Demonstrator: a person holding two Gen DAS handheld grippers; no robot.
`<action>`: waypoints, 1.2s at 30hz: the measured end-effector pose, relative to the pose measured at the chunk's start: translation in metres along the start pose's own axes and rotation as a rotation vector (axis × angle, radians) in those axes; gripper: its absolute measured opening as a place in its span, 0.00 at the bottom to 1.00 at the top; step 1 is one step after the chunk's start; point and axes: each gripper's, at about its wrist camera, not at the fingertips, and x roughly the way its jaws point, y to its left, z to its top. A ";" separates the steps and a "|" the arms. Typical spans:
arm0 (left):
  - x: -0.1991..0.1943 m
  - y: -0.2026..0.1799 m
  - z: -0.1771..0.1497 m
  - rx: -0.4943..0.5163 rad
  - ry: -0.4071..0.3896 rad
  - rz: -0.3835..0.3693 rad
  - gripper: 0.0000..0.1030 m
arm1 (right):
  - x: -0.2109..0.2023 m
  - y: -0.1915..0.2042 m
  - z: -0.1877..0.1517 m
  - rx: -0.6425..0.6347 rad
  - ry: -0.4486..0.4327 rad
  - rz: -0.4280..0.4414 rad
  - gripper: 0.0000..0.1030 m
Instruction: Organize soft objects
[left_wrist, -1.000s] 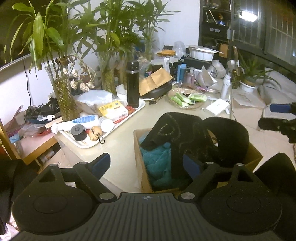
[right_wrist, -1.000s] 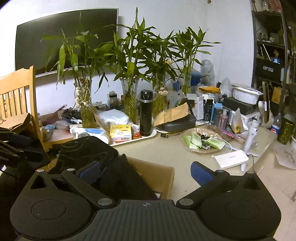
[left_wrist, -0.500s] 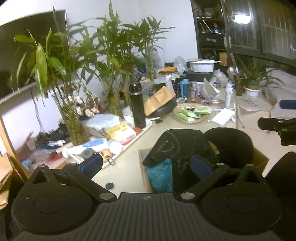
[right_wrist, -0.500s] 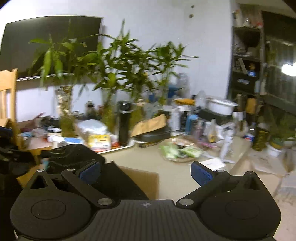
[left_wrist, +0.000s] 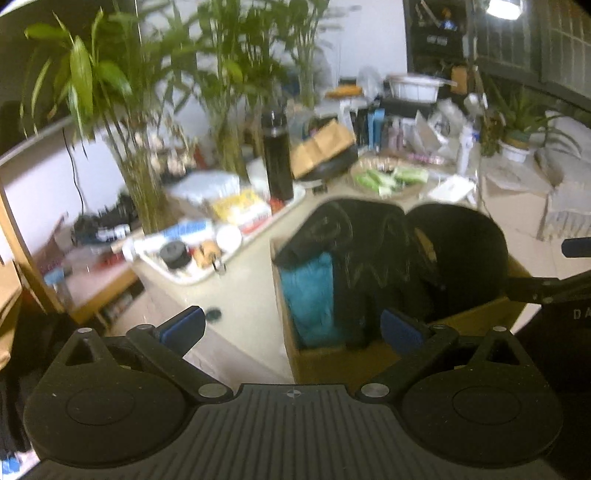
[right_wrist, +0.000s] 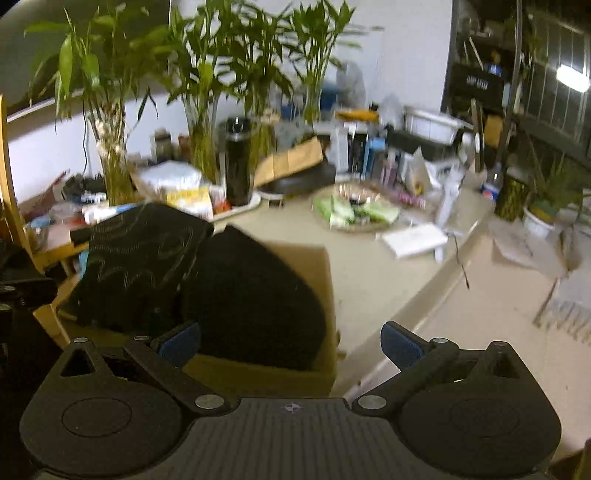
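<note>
We see both tools, left (left_wrist: 291, 328) and right (right_wrist: 290, 341), spread, empty; cardboard box (left_wrist: 332, 360) holds teal cloth (left_wrist: 310, 295), seemingly black garments (right_wrist: 236, 288).

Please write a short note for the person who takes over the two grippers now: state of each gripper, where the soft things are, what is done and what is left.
Left gripper: open, empty, near the cardboard box.
Right gripper: open, empty, near the same box.
In the box: teal cloth, patterned black cloth draped over it and sticking up, plain black cloth bulging above the rim.
Done: three soft items are in the box.
Left: probably press the black cloths down; no other loose soft item is clearly visible.
</note>
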 end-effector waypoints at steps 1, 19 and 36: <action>0.002 0.000 -0.001 -0.007 0.018 -0.007 1.00 | 0.001 0.002 -0.001 0.001 0.015 -0.001 1.00; 0.029 0.000 -0.015 -0.083 0.263 -0.101 1.00 | 0.019 0.008 -0.014 0.021 0.275 -0.018 1.00; 0.033 -0.004 -0.023 -0.103 0.316 -0.116 1.00 | 0.026 0.003 -0.017 0.032 0.323 -0.006 1.00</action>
